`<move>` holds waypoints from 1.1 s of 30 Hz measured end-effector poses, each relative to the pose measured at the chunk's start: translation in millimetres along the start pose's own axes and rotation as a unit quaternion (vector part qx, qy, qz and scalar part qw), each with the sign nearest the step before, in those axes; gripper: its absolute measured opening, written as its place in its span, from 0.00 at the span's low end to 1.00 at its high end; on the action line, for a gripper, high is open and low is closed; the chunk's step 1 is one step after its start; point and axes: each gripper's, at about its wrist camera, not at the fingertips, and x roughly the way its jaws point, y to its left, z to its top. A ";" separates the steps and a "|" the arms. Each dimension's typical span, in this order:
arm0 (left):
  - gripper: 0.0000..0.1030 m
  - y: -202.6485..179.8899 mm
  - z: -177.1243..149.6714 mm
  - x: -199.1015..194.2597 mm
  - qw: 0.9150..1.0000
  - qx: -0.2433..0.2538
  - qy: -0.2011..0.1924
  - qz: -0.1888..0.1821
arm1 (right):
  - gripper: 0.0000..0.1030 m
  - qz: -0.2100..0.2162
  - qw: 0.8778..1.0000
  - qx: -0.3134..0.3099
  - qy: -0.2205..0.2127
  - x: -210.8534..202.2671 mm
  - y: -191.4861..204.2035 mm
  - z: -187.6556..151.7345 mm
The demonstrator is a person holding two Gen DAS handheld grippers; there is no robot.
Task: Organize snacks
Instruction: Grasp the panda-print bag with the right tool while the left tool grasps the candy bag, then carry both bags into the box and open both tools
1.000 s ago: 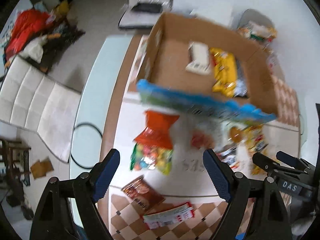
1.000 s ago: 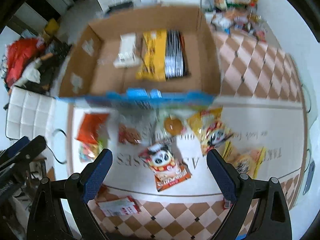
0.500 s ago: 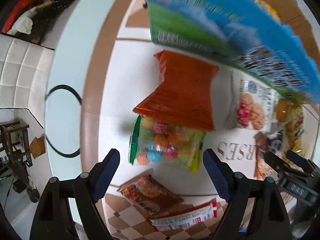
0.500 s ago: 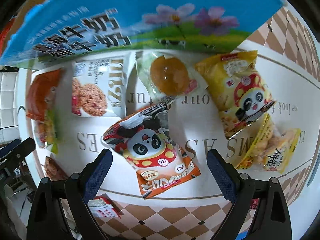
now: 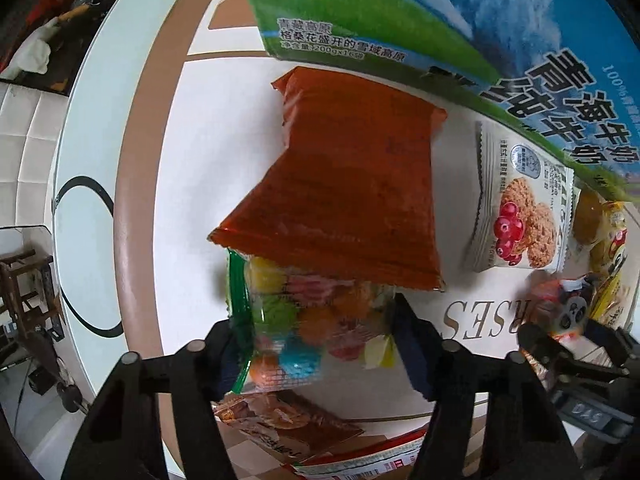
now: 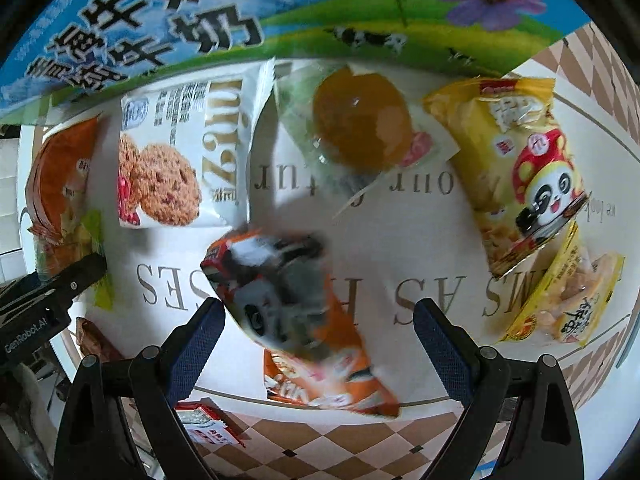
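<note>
I'm holding left gripper (image 5: 320, 350) wide open, straddling candy bag (image 5: 308, 328), gripping nothing; orange pouch (image 5: 348, 188) lying just beyond; right gripper (image 6: 320, 332) gaping, empty, panda packet (image 6: 296, 320) sitting between fingers; milk carton box (image 6: 280, 4) standing at far edge

Left tool (image 5: 320, 344) dropped onto candy bag (image 5: 304, 320); right tool (image 6: 318, 336) dropped astride panda packet (image 6: 296, 320).

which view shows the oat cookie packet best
The right wrist view: the oat cookie packet lies whole and large there. The left wrist view shows it smaller, at the right, its top corner beside the milk carton box.
</note>
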 end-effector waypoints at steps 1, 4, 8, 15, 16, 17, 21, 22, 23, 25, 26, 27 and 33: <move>0.56 0.8 -2.1 -1.0 1.000 -0.003 -0.003 0.001 | 0.87 -0.003 1.000 0.001 -0.001 3.7 1.9 -1.6; 0.54 -2.5 -7.3 -6.8 1.000 -0.001 -0.007 0.005 | 0.70 -0.027 1.000 -0.004 -0.013 7.8 4.9 -9.7; 0.53 -7.0 -24.6 -8.5 1.000 0.005 -0.011 0.006 | 0.60 -0.017 1.000 0.004 -0.021 7.0 4.4 -16.9; 0.53 -28.6 -55.6 -22.8 1.000 0.017 -0.019 -0.010 | 0.53 0.004 0.999 0.015 -0.030 -10.0 3.5 -43.6; 0.53 -31.3 -60.3 -24.9 1.000 0.019 -0.020 -0.013 | 0.52 0.008 0.999 0.016 -0.031 -11.6 3.2 -47.4; 0.53 -34.4 -65.8 -27.0 0.999 0.022 -0.022 -0.014 | 0.52 0.010 0.999 0.016 -0.032 -13.4 3.2 -51.0; 0.53 -49.6 -86.7 -35.8 0.999 0.039 -0.027 -0.017 | 0.50 0.022 0.999 0.016 -0.037 -21.9 -0.3 -67.6; 0.53 -52.3 -90.9 -37.6 0.999 0.043 -0.027 -0.019 | 0.50 0.026 0.999 0.016 -0.038 -24.8 -0.1 -71.3; 0.53 -55.4 -94.2 -41.5 0.998 0.047 -0.028 -0.022 | 0.50 0.030 0.999 0.015 -0.039 -27.8 -0.2 -76.4; 0.53 -61.3 -99.7 -47.2 0.998 0.050 -0.030 -0.027 | 0.49 0.037 0.998 0.014 -0.041 -34.0 -2.5 -87.2; 0.53 -64.1 -103.8 -51.7 0.998 0.053 -0.032 -0.032 | 0.49 0.043 0.998 0.014 -0.042 -38.2 -3.5 -93.2; 0.53 -67.9 -106.0 -57.3 0.997 0.055 -0.034 -0.036 | 0.49 0.048 0.998 0.014 -0.043 -46.6 -2.8 -96.2; 0.53 -61.7 -98.9 -126.0 0.992 0.063 -0.074 -0.078 | 0.49 0.085 0.994 0.012 -0.073 -96.2 -15.8 -121.6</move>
